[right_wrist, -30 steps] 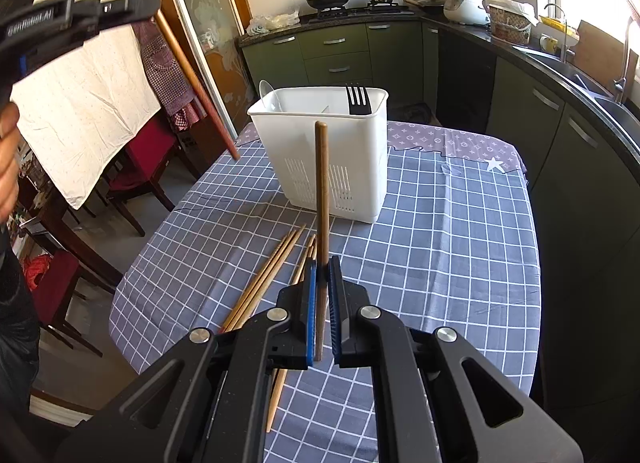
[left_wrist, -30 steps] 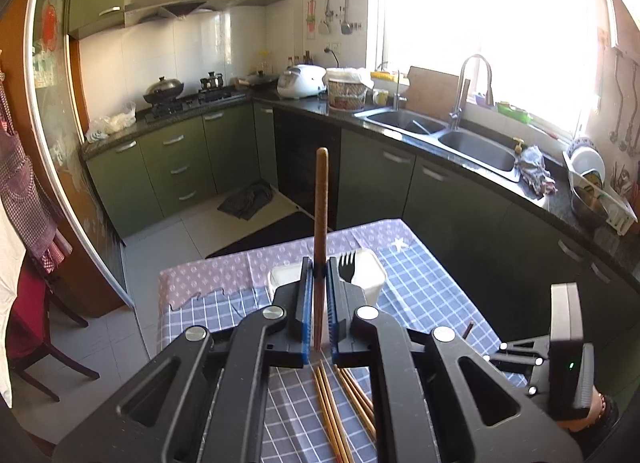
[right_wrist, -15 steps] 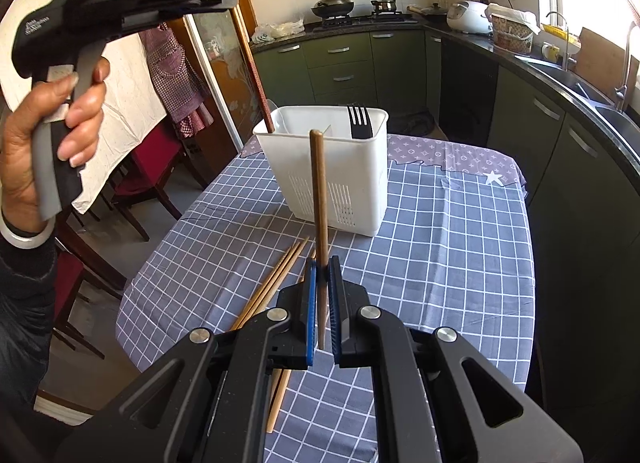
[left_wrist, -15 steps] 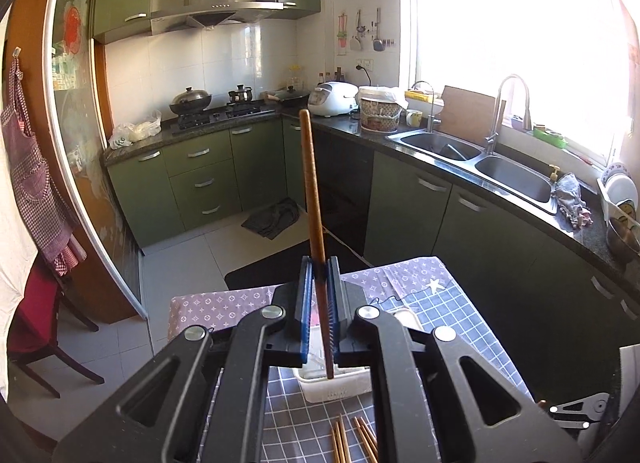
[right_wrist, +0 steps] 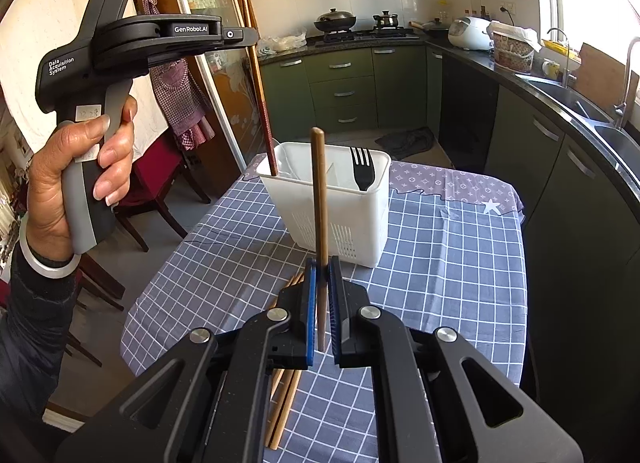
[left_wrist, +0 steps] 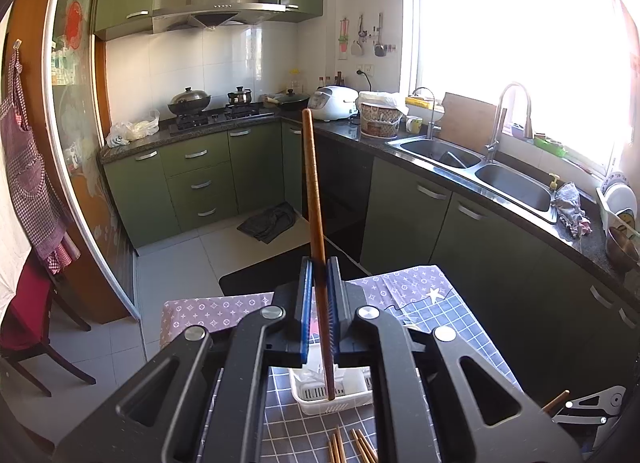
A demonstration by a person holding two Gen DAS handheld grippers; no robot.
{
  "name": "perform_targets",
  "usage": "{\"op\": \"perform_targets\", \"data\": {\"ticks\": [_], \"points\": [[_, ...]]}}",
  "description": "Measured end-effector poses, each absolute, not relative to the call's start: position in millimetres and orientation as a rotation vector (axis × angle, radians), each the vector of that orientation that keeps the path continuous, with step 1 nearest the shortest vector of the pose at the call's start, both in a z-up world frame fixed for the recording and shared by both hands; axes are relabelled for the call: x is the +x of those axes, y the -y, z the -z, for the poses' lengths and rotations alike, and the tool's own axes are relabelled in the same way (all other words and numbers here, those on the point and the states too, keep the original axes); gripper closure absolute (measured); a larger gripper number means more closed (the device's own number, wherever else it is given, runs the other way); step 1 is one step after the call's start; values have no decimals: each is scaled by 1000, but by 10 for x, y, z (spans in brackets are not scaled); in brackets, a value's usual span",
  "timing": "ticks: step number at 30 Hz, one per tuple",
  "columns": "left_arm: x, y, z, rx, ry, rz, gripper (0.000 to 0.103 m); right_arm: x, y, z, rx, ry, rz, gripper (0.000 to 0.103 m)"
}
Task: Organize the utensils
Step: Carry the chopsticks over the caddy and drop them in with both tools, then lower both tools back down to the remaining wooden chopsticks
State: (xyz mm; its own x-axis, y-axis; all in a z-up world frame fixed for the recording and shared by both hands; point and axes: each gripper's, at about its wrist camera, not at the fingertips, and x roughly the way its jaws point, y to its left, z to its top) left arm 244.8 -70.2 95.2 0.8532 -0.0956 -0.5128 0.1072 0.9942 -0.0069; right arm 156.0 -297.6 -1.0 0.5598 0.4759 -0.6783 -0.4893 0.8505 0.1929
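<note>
A green kitchen surrounds your checked surface (right_wrist: 440,263). Your left tongs (left_wrist: 320,303) pinch a dark chopstick (left_wrist: 316,223), its lower end inside the white caddy (right_wrist: 360,231) beside a black fork (right_wrist: 362,169). Your right tongs (right_wrist: 322,303) clamp a lighter chopstick (right_wrist: 319,203) upright above loose chopsticks (right_wrist: 284,403).

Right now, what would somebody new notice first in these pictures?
Probably the two chopsticks held upright. The left gripper dips a dark chopstick into the left end of the white holder, near a black fork. The right gripper holds a lighter chopstick above more chopsticks lying on the checked tablecloth.
</note>
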Motion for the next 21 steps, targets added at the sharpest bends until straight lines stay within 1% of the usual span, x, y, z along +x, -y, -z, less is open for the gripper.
{"op": "perform_targets", "data": {"ticks": [14, 21], "points": [[2505, 661, -875, 14, -560, 117, 96, 1571, 2925, -66, -22, -787, -570, 96], [2571, 705, -607, 36, -625, 122, 96, 1631, 3002, -366, 24, -730, -574, 96]]}}
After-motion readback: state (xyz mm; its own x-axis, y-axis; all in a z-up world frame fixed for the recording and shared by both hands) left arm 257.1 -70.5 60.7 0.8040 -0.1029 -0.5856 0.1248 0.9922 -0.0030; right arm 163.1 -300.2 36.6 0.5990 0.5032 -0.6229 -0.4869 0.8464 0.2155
